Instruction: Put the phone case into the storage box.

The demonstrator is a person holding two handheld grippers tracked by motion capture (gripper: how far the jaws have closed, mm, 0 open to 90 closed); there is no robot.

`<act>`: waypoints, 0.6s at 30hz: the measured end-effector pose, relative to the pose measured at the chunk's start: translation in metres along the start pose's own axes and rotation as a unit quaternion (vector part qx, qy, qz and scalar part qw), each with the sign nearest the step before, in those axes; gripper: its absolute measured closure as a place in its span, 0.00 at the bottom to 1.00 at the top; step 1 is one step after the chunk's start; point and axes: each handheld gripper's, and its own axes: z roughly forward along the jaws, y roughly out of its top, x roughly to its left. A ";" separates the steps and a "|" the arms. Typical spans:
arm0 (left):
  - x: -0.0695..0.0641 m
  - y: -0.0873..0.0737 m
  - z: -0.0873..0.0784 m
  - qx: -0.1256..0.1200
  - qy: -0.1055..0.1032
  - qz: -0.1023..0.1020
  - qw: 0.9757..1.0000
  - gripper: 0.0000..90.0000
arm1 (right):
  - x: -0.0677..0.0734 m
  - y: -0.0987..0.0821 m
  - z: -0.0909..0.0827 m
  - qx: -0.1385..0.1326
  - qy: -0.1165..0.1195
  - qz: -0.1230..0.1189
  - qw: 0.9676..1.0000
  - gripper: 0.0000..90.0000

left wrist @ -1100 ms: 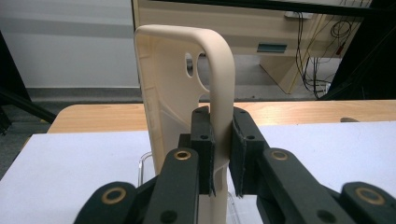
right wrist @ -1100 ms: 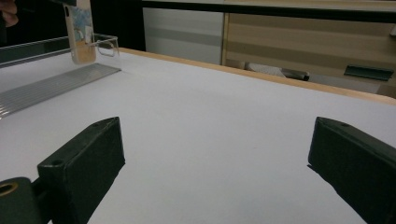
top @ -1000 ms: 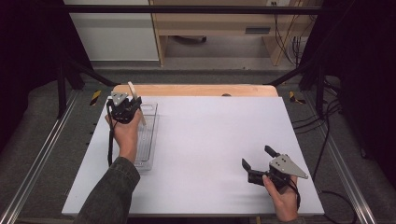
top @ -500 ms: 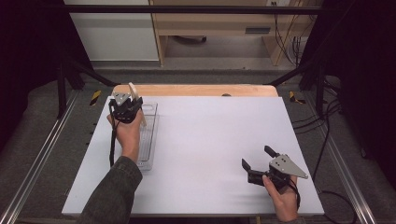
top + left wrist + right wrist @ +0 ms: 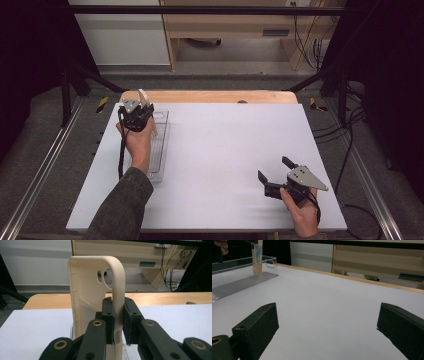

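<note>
The left gripper [image 5: 118, 322] pinches the cream phone case [image 5: 95, 297] upright over the clear tray [image 5: 159, 150], at ten o'clock on the desk [image 5: 225, 150]; the right gripper [image 5: 274, 176], at four o'clock, is wide open, holding nothing.

A white table [image 5: 225, 150] with a wooden far edge stands on grey floor [image 5: 50, 165]. Behind it are a wooden desk [image 5: 235, 30], a white cabinet [image 5: 120, 35] and cables [image 5: 310, 30].

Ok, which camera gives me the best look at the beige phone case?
The left gripper view: the phone case stands upright and close, its side wall clamped by the left gripper. The high view shows a sliver; the right gripper view, its lower end over the clear tray.
</note>
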 end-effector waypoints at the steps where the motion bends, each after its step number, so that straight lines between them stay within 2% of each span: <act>1: 0.000 0.000 0.001 0.001 -0.001 0.000 1.000 0.89 | 0.000 0.000 0.000 0.001 0.001 0.001 1.000 0.04; 18: -0.004 -0.001 0.006 0.001 -0.013 -0.010 1.000 0.88 | 0.000 -0.001 0.001 0.007 0.001 0.004 1.000 0.04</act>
